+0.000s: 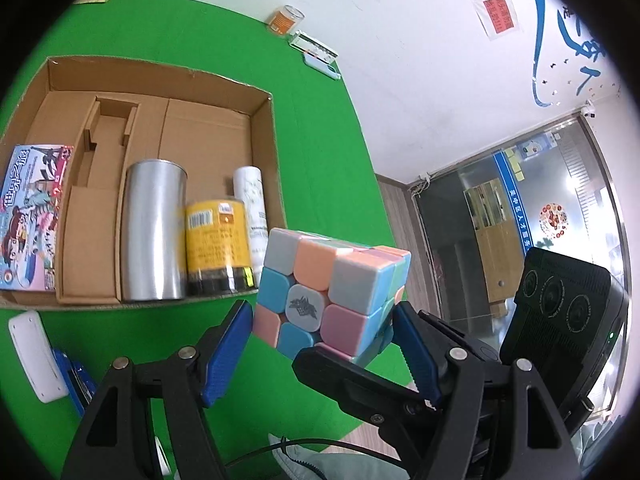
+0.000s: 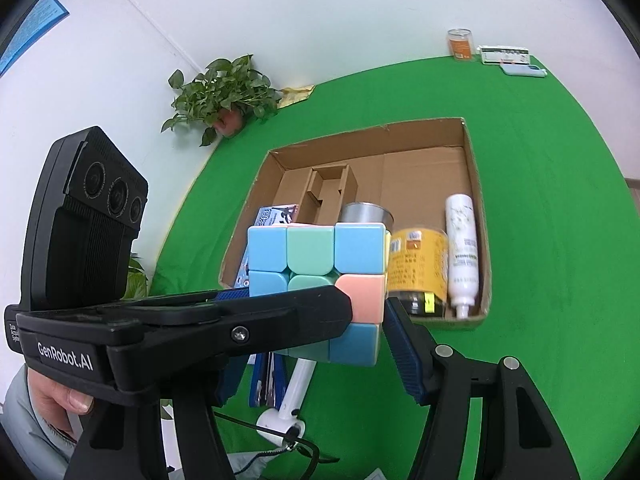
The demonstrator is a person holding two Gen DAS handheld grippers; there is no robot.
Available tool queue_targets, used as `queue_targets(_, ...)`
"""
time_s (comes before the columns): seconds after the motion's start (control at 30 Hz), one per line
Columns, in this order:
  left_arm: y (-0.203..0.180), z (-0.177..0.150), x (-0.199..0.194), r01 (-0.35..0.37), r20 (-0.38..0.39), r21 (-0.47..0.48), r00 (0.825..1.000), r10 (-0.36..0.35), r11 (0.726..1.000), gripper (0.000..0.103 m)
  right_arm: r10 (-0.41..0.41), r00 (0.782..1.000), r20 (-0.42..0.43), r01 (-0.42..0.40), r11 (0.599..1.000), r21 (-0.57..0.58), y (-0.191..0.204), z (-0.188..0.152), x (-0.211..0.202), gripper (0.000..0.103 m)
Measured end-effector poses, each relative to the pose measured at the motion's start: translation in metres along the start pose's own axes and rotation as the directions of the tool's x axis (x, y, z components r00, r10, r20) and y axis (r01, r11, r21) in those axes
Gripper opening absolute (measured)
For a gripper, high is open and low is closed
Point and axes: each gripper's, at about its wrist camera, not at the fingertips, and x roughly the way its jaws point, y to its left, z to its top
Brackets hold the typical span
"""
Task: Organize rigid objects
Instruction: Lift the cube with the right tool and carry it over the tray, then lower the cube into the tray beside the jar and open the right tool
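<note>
- Left wrist view: a pastel-coloured plastic puzzle cube (image 1: 328, 292) is seen held above the green cloth-covered surface (image 1: 320, 140), just beside the near right corner of an open shallow cardboard box (image 1: 264, 120).
- The cube is pinched between the blue pads of both tools at once: the left gripper (image 1: 324, 320) is closed against two of its sides, and a black finger of the other tool is crossed in front below it.
- Right wrist view: the right gripper (image 2: 316, 320) is likewise clamped on the cube (image 2: 316, 256), with the left tool's black finger laid across the cube's front.
- Inside the box, a tall shiny metal cylinder (image 1: 154, 228), a yellow-labelled clear jar (image 1: 216, 248), a white spray bottle (image 1: 252, 208) and a colourful printed flat carton (image 1: 30, 216) are already laid along the near side.
- A handover between the two tools is judged to be the step in hand.
- Next, one gripper must be released before the cube is carried over the rim to bare cardboard.
</note>
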Motion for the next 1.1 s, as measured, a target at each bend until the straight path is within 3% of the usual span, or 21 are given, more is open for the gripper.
queue_targets(0.37,0.019,0.049,0.03,0.002,-0.026,-0.043,1.0,-0.003,0.999,0.072,-0.009,0.999,-0.051,0.009,1.0,0.013,-0.024,0.047,0.053,0.061)
queue_targets(0.77,0.062,0.122,0.094,-0.016,-0.1,-0.077,0.995,0.008,0.997,0.072,-0.041,0.989,-0.144,0.047,0.998,0.041,-0.076,0.117,0.14,0.06)
queue_targets(1.1,0.111,0.138,0.14,-0.059,-0.195,-0.143,0.98,0.031,0.988,0.072,-0.034,0.966,-0.255,0.057,0.995,0.085,-0.11,0.128,0.221,0.059)
